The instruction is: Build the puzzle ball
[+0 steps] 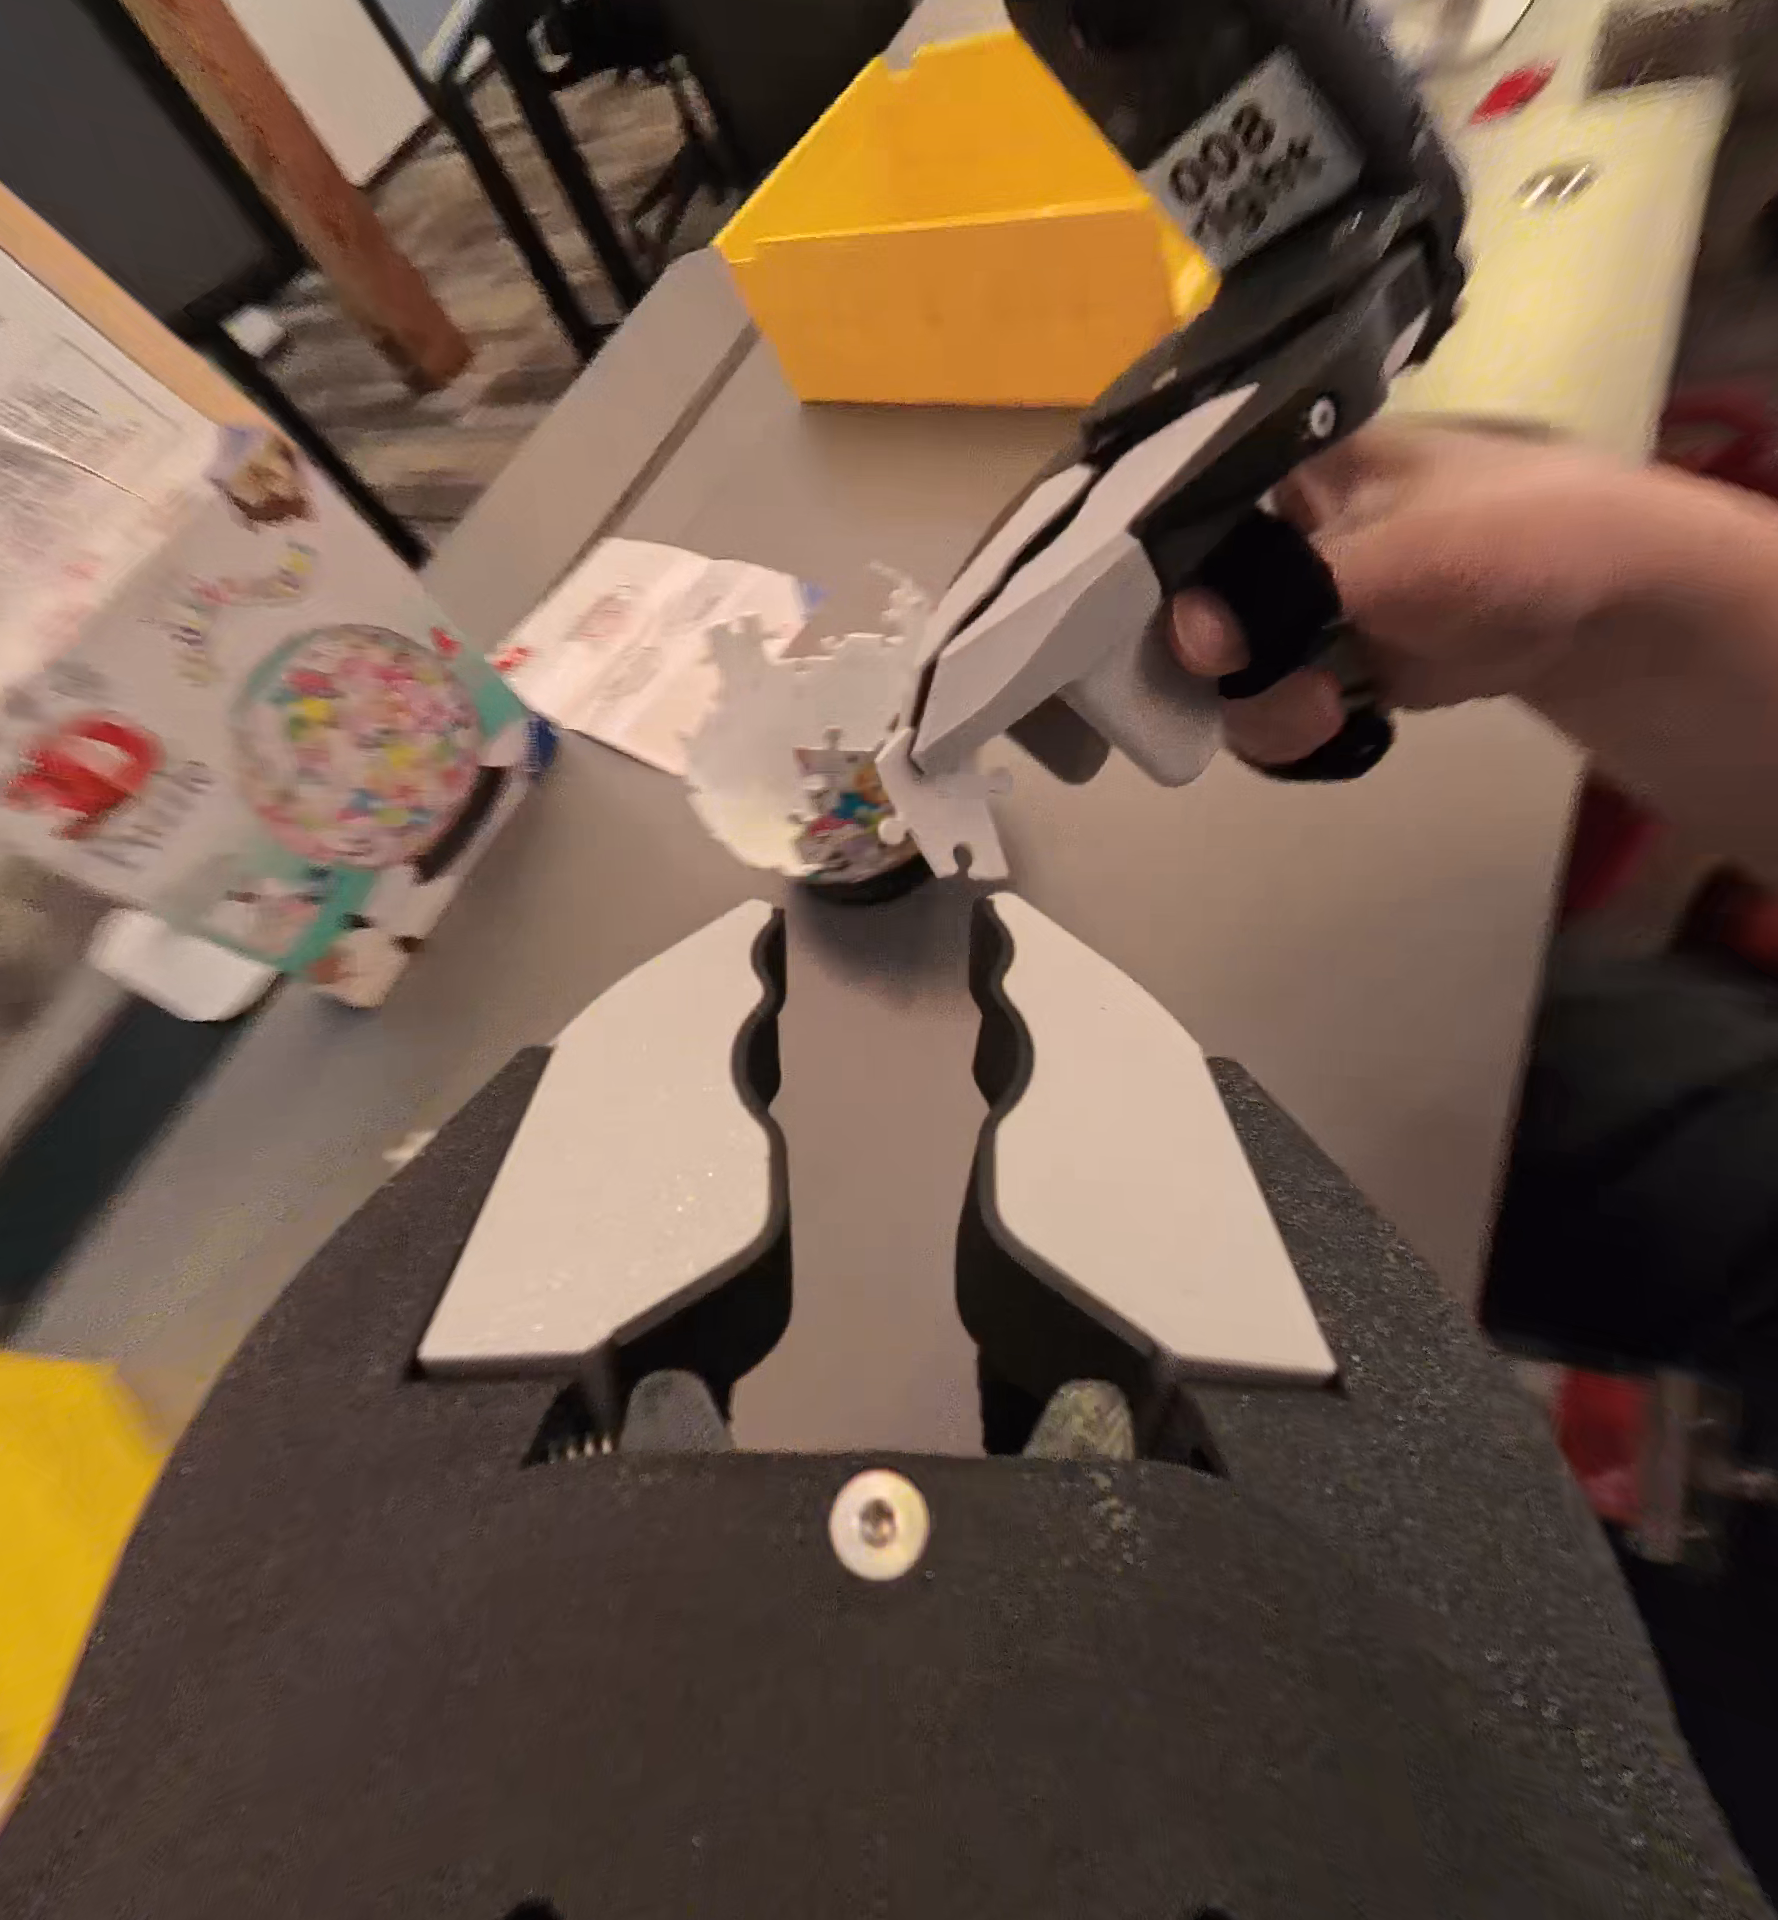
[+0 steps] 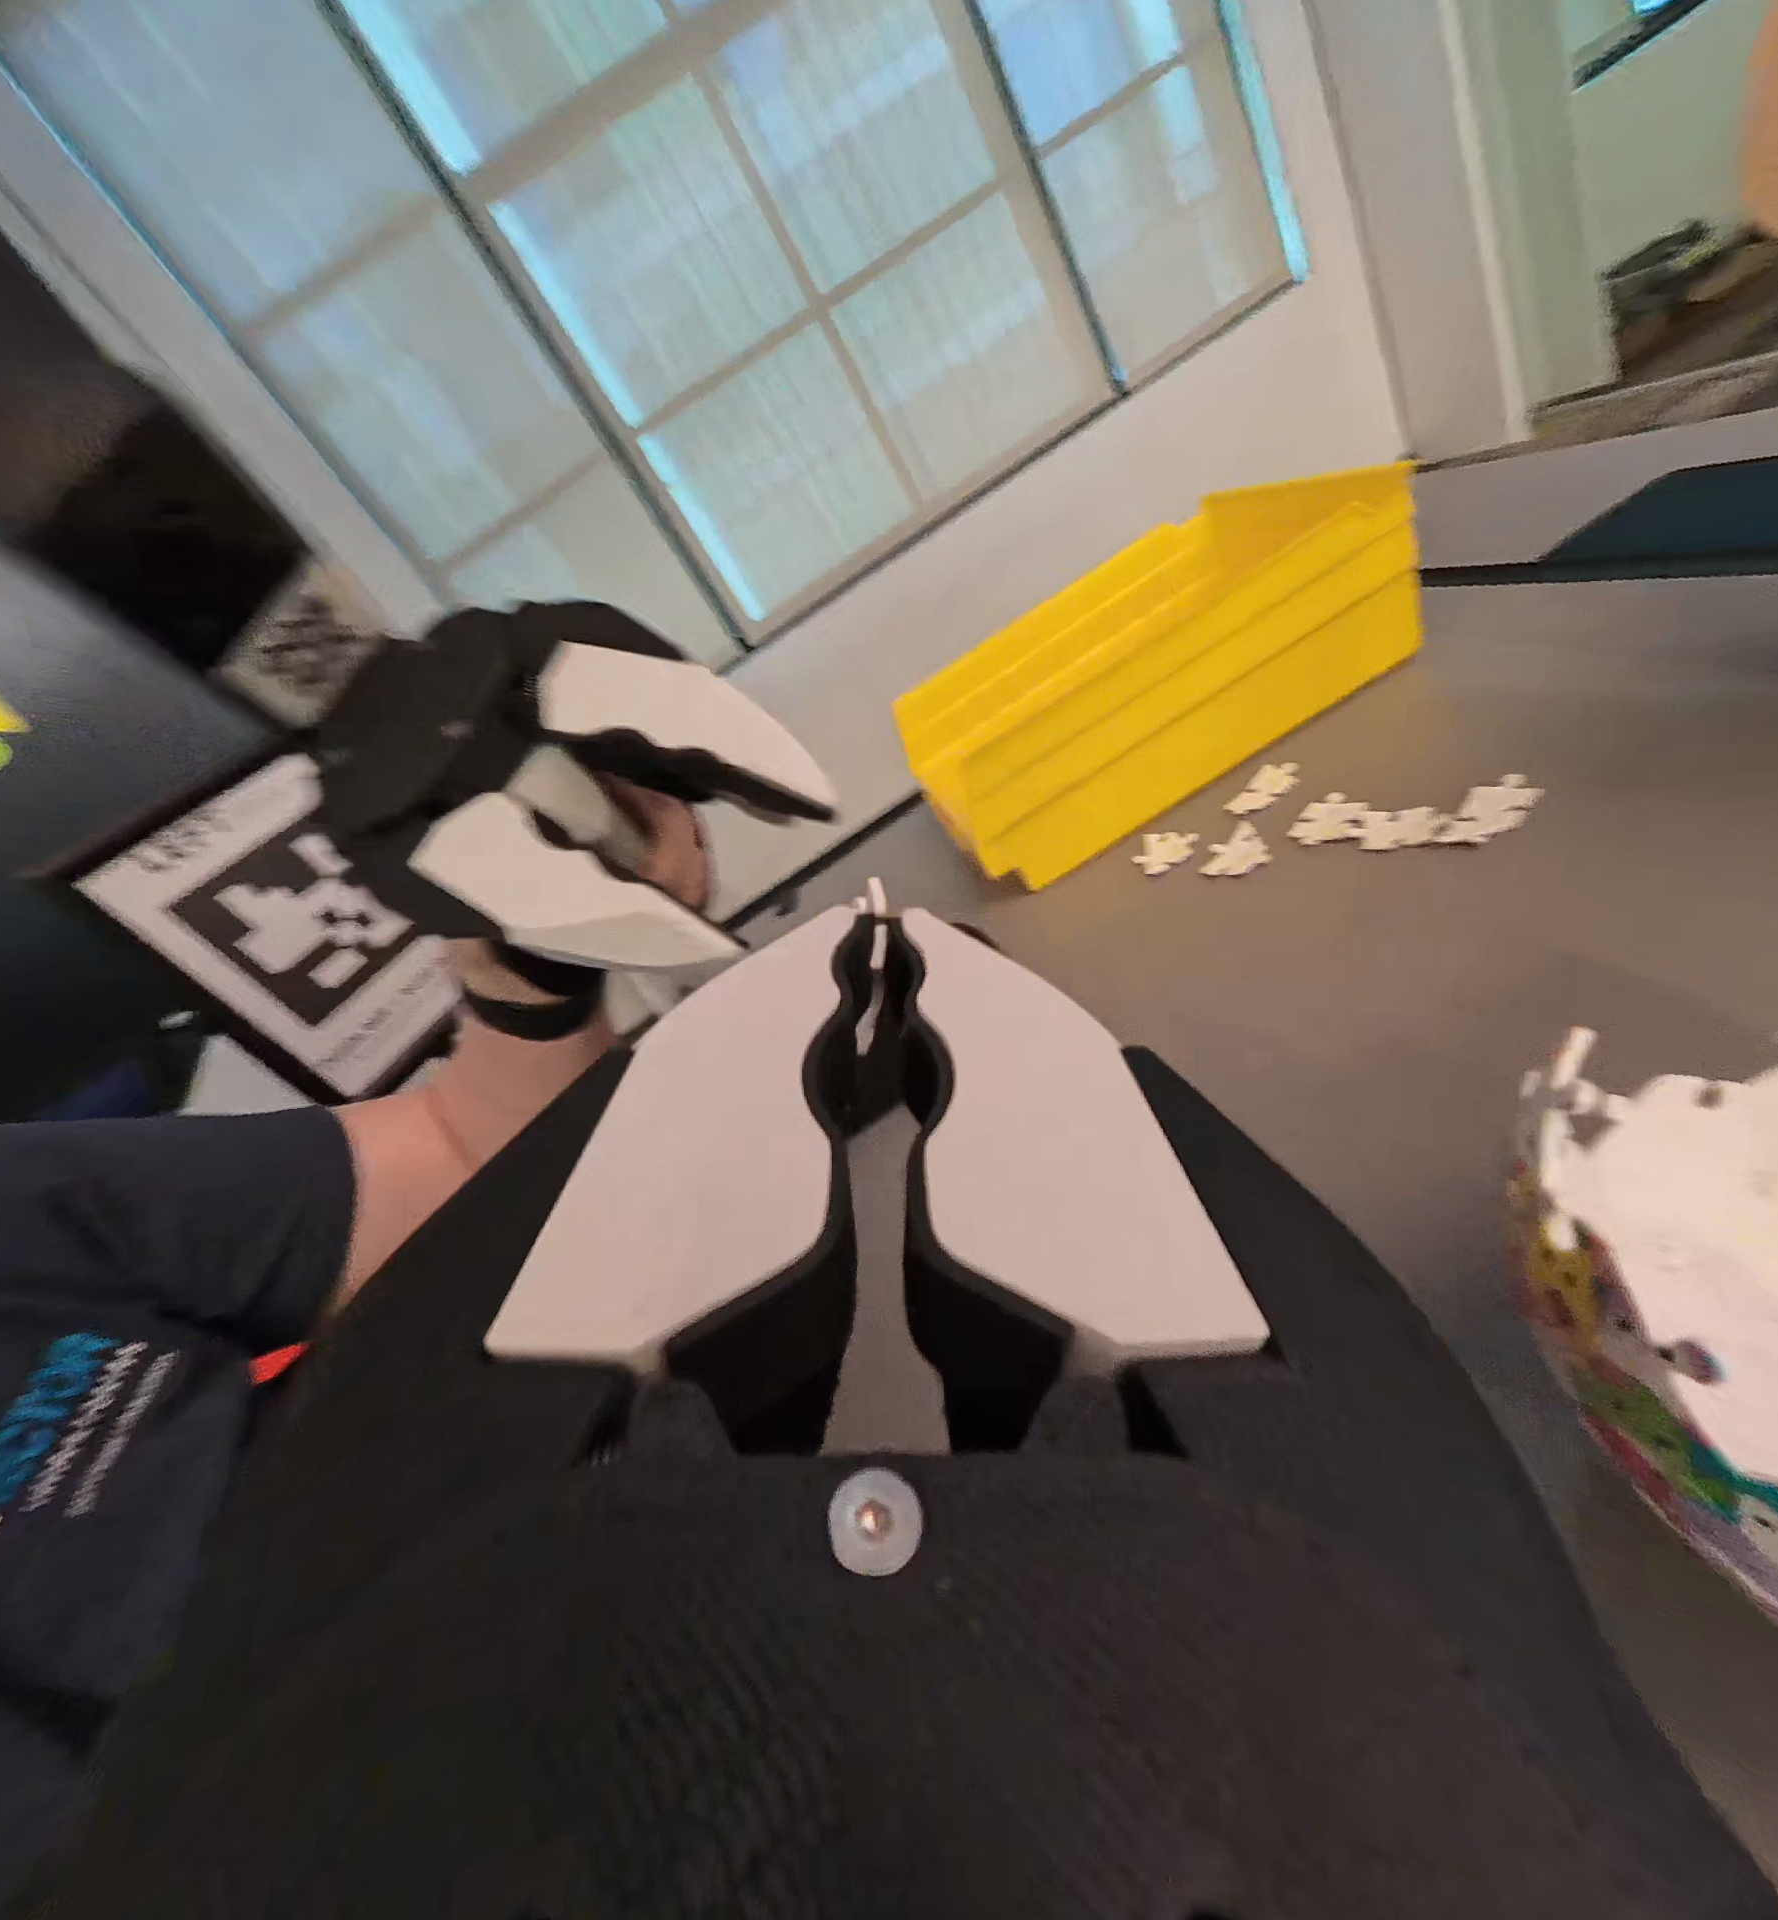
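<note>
Ball so far: we see the puzzle ball (image 1: 812, 769) at the centre of the left wrist view, a partly built shell sitting on the grey table (image 1: 1228, 1039); its white inner side faces us, the rim is jagged, and the coloured outside shows low down. In the right wrist view it fills the lower right edge (image 2: 1716, 1278), open at the top.

Right gripper: our right gripper (image 1: 916, 753) comes in from the upper right of the left wrist view, fingers pressed together on a white puzzle piece (image 1: 952, 821) held right at the shell's near rim. In its own view the piece shows edge-on between the tips (image 2: 874, 935).

Left gripper: our left gripper (image 1: 880, 914) sits low centre in its view, fingers spread and holding nothing, just short of the ball.

Still to place: loose pieces (image 2: 1384, 821) lie white side up in the right of the right wrist view, beside the yellow bin (image 2: 1176, 675).

Reference: the puzzle box (image 1: 345, 769) lies at the left of the left wrist view, a paper sheet (image 1: 656, 644) behind the ball.

Progress: we judge roughly the lower half is built; this piece is not yet seated, and the upper part is left to close.
</note>
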`<action>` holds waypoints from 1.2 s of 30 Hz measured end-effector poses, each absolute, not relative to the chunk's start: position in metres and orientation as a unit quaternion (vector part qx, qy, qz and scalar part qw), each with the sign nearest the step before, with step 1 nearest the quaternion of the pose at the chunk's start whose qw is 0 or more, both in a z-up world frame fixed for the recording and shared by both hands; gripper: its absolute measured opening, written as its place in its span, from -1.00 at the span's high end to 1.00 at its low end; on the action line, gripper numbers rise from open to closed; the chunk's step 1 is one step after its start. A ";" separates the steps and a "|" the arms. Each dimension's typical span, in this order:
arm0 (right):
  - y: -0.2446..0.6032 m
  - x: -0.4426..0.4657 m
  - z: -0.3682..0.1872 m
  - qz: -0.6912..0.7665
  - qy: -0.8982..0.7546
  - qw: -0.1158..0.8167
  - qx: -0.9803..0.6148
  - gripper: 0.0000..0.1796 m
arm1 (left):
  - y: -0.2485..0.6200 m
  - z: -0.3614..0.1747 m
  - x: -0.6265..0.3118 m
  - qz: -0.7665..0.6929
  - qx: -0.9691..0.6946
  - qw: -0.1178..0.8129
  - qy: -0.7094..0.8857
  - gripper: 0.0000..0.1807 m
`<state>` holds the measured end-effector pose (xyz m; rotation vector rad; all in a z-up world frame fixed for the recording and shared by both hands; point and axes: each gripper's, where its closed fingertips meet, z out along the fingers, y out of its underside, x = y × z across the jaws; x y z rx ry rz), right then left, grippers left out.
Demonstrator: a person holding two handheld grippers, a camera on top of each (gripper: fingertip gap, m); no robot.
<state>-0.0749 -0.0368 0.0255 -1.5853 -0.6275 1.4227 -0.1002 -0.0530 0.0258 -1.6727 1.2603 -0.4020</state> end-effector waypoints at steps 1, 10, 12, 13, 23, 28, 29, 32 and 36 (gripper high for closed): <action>-0.042 -0.075 0.028 0.593 -0.261 0.435 -0.624 0.97 | -0.053 0.020 -0.096 -0.208 -0.696 0.464 0.507 0.63; -0.060 -0.076 0.033 0.547 -0.353 0.473 -0.593 0.96 | -0.075 0.008 -0.061 -0.458 -0.663 0.348 0.479 0.94; -0.061 -0.074 0.035 0.546 -0.356 0.476 -0.590 0.94 | -0.072 0.009 -0.061 -0.469 -0.659 0.355 0.469 0.98; -0.059 -0.071 0.037 0.542 -0.352 0.485 -0.588 0.89 | -0.070 0.009 -0.062 -0.472 -0.659 0.358 0.464 0.98; -0.052 -0.064 0.035 0.505 -0.376 0.501 -0.593 0.84 | -0.065 0.008 -0.063 -0.502 -0.663 0.335 0.443 0.98; -0.050 -0.067 0.025 0.507 -0.388 0.483 -0.599 0.97 | -0.063 0.005 -0.060 -0.506 -0.658 0.326 0.452 0.97; -0.048 -0.064 0.024 0.504 -0.385 0.484 -0.602 0.97 | -0.061 0.004 -0.060 -0.503 -0.658 0.329 0.455 0.94; -0.034 -0.033 0.038 0.479 -0.372 0.518 -0.603 0.97 | -0.039 0.006 -0.067 -0.464 -0.664 0.363 0.460 0.67; 0.016 0.046 0.061 0.393 -0.305 0.572 -0.652 0.97 | 0.009 0.015 -0.078 -0.367 -0.679 0.418 0.480 0.47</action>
